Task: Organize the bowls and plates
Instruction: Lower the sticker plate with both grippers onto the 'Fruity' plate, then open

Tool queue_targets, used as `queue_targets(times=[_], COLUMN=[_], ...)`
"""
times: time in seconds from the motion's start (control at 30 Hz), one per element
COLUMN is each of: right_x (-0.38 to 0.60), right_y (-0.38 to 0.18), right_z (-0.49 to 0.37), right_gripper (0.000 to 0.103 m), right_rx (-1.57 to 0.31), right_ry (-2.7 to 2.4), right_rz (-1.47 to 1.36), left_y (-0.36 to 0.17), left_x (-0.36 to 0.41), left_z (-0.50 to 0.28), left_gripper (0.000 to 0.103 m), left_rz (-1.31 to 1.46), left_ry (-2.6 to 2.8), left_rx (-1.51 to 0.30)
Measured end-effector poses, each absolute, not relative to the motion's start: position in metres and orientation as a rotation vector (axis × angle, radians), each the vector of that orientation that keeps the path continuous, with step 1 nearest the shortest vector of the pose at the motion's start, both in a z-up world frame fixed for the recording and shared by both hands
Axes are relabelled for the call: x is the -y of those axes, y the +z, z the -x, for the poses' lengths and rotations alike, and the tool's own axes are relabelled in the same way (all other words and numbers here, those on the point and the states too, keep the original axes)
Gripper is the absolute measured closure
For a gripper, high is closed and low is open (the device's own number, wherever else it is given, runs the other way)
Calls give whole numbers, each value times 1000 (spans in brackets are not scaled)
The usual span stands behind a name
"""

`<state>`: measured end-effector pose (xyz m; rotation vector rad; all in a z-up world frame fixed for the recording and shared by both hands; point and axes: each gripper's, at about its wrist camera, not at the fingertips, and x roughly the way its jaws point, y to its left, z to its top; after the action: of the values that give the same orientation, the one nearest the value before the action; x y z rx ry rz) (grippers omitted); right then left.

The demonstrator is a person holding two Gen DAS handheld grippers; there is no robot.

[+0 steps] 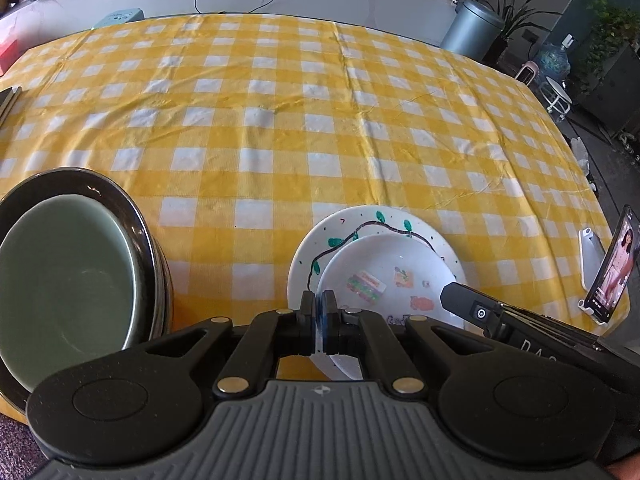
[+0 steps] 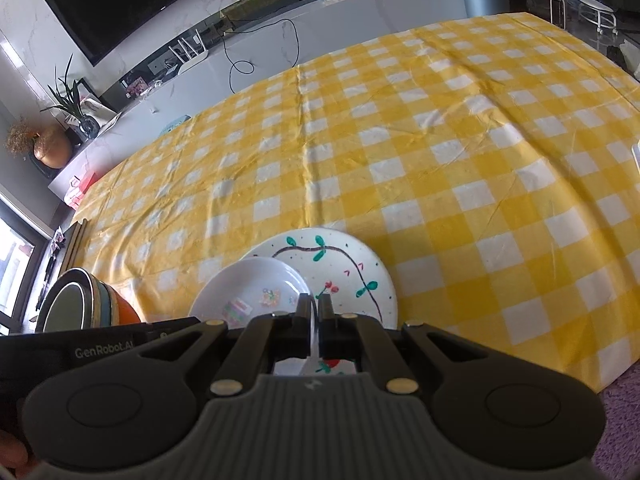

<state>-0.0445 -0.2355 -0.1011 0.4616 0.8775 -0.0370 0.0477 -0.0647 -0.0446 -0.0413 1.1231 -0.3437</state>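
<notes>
With your left gripper [image 1: 319,308] and right gripper [image 2: 315,309] both clamped on the white sticker bowl's [image 1: 384,276] rim above the vine-painted plate [image 1: 316,248], uneven pulling could tip it or chip the plate beside the bowl stack [image 1: 76,276].

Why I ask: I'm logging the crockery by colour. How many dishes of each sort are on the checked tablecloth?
Painted white plate: 1
White dish with stickers: 1
Green bowl: 1
Black bowl: 1
Teal bowl: 1
Orange bowl: 1
Total: 6 showing; more nested bowls may be hidden.
</notes>
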Motion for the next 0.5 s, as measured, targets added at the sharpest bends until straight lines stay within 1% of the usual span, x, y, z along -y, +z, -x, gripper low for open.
queue_targets(times=[0.13, 0.5], right_x=[239, 242], right_y=[-104, -115], right_z=[42, 34], right_gripper=[103, 103], right_rx=[-872, -882], right_ry=[-68, -79], right_rz=[-433, -408], left_y=[-53, -65], left_x=[73, 88], left_z=[-49, -49], left_gripper=[100, 100], left_rz=[54, -27], left_ry=[-350, -332], left_rx=[-1121, -1097])
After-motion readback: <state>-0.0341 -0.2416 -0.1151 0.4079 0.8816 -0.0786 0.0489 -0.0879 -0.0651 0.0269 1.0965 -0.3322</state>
